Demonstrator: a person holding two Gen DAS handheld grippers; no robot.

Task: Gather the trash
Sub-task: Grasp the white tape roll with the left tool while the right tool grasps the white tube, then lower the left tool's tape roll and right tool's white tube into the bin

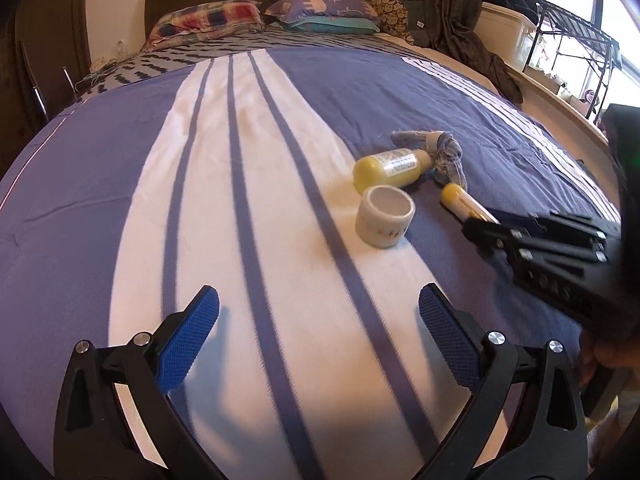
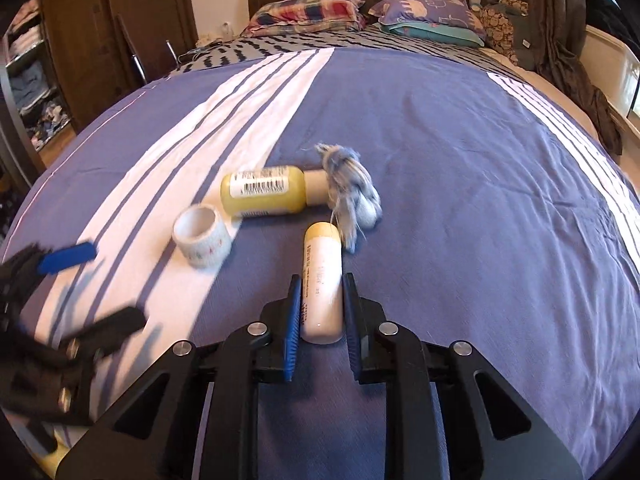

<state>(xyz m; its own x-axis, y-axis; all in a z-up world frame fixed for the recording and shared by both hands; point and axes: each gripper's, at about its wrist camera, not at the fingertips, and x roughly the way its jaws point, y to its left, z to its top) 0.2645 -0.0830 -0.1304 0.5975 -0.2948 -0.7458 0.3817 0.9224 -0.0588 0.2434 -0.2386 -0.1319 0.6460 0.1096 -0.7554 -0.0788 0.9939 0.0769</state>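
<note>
Our left gripper (image 1: 318, 344) hangs with its blue pads spread wide and nothing between them, above the white stripe of the bed cover (image 1: 120, 200). Taking the tape roll (image 1: 385, 216) as our landmark in the left wrist view: it stands on end on the white stripe, ahead of the gripper; just behind it lies the yellow bottle (image 1: 390, 167) on its side, its cap end against a knotted grey-blue rag (image 1: 444, 152); to the roll's right lies a pale tube (image 1: 464, 202), its near end hidden by our right gripper (image 1: 486, 228), which comes in from the right edge. Pillows (image 1: 320, 6) sit far behind at the headboard. From the right wrist view, our right gripper (image 2: 320, 306) is closed on the pale tube (image 2: 322, 280), blue pads pressing both its sides, the tube pointing away along the purple cover (image 2: 460, 160). Here the tape roll (image 2: 202, 236) is left of the tube, the yellow bottle (image 2: 262, 190) just behind the roll, and the rag (image 2: 352, 192) beyond the tube's far tip, touching the bottle's cap. Our left gripper (image 2: 100, 284), blurred, shows left of the roll.
</note>
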